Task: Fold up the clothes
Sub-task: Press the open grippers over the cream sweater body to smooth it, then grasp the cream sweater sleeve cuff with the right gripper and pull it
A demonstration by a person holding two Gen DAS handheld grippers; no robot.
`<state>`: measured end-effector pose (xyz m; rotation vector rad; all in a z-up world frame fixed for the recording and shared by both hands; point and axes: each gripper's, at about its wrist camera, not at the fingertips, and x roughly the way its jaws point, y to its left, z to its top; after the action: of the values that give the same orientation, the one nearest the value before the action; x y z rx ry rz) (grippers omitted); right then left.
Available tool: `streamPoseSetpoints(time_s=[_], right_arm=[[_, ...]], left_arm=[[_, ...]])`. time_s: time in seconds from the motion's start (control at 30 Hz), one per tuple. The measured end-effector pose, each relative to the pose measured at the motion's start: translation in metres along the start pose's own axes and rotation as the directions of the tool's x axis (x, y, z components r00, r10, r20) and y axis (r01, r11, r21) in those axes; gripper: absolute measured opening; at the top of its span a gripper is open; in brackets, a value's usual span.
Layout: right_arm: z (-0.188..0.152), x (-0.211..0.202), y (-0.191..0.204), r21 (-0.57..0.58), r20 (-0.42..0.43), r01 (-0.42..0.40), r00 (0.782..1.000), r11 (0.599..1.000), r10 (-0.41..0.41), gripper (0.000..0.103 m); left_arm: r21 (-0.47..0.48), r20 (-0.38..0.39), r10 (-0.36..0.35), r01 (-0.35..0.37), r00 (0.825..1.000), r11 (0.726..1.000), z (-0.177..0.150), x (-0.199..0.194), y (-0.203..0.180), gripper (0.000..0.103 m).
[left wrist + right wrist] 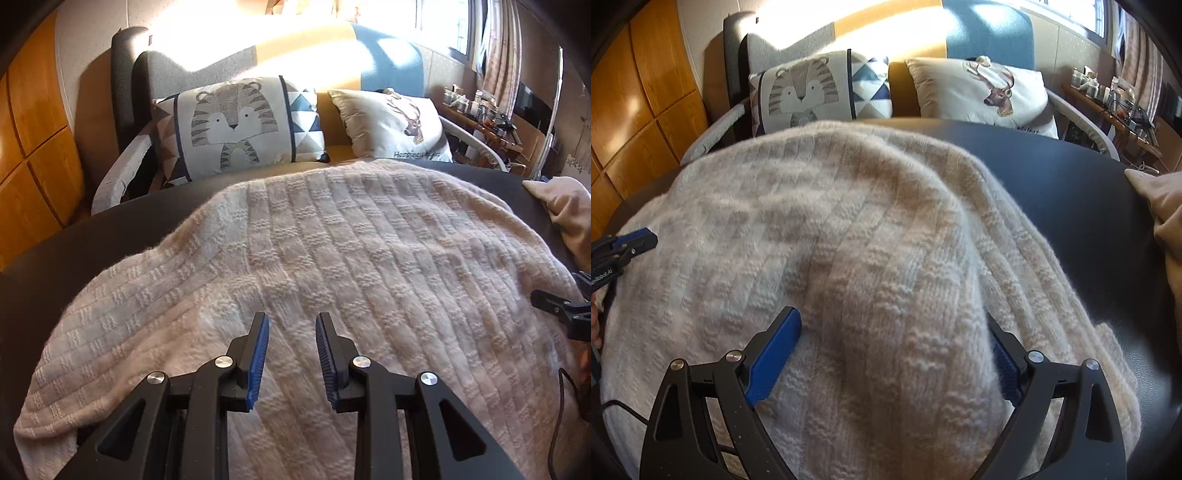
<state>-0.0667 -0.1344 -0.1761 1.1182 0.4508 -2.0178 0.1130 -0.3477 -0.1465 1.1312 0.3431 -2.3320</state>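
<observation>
Sweater (332, 251) of fluffy cream knit lies spread over the dark worktop (110, 225), and both grippers hang just above it. The left gripper (291, 354) has its two blue pads a little apart, with nothing pinched between them, only the knit below. The right gripper (894, 354) has its jaws spread wide, and a raised hump of the sweater sits between them; the pads do not squeeze it. On the right side the sweater lies in soft folds near the bare worktop. A tan cloth (1160, 206) rests at the far right edge. Beyond the worktop stands a sofa (332, 48) with a tiger pillow (236, 125) on the left and a deer pillow (395, 125) on the right.
</observation>
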Motion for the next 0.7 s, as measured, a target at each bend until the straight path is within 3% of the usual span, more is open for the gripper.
streamPoseSetpoints(time_s=[0.1, 0.3, 0.43, 0.57, 0.7], right_arm=[[0.001, 0.001, -0.001, -0.003, -0.025, -0.006, 1.000, 1.000, 0.006, 0.094], [-0.010, -0.013, -0.005, 0.000, -0.014, -0.025, 1.000, 1.000, 0.025, 0.094], [-0.016, -0.051, -0.030, 0.082, 0.078, -0.040, 0.996, 0.996, 0.033, 0.094], [-0.029, -0.090, -0.084, 0.237, 0.160, 0.012, 0.986, 0.971, -0.051, 0.094], [-0.050, -0.108, -0.137, 0.356, 0.125, 0.110, 0.979, 0.928, -0.164, 0.094]], left_arm=[[0.026, -0.029, -0.009, 0.010, 1.000, 1.000, -0.012, 0.008, -0.010, 0.027], [-0.018, -0.018, -0.029, 0.029, 0.999, 0.999, -0.019, 0.003, 0.006, 0.029], [0.016, -0.008, -0.018, 0.019, 1.000, 1.000, -0.026, 0.000, 0.012, 0.029], [0.042, -0.004, -0.005, 0.006, 1.000, 0.999, -0.029, -0.002, 0.017, 0.033], [0.001, -0.033, 0.007, -0.007, 0.999, 1.000, -0.024, -0.003, 0.017, 0.032]])
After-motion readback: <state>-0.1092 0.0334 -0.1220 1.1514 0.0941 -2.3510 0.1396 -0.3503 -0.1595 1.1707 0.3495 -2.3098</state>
